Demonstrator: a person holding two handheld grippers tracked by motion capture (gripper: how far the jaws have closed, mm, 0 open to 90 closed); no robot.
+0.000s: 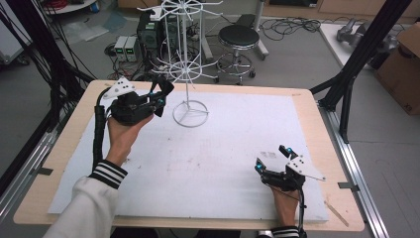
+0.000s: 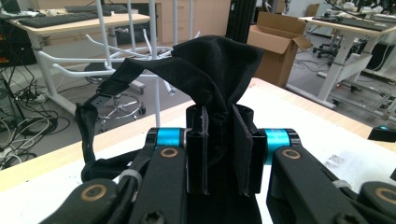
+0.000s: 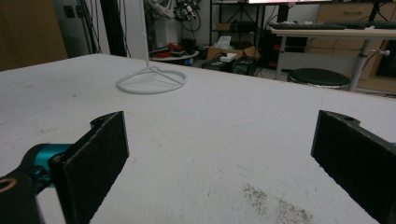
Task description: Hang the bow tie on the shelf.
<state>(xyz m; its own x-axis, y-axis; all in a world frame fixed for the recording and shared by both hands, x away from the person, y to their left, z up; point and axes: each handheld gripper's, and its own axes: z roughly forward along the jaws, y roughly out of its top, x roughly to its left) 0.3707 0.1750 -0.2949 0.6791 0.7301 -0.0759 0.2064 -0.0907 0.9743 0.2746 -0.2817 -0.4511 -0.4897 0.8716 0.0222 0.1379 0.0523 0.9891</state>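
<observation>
— Two grippers out: the right gripper [image 1: 271, 159] rests low on the bench [image 1: 208, 163], jaws wide apart, nothing between them.

— And farther off?

— The left gripper [image 1: 159, 99] has its jaws clamped on a black strap [image 2: 212, 70], lifted beside the white rack [image 1: 187, 64]. Hanging it looks undone yet.

The left gripper [image 1: 159, 99] is held up at the far left of the worktop [image 1: 307, 106], its jaws clamped tight on a black cloth [image 2: 219, 65]; the left hand [image 1: 121, 136] grips its body, forearm angled in from below. The right gripper [image 1: 272, 157] rests low at the near right, jaws spread wide with nothing between them.
</observation>
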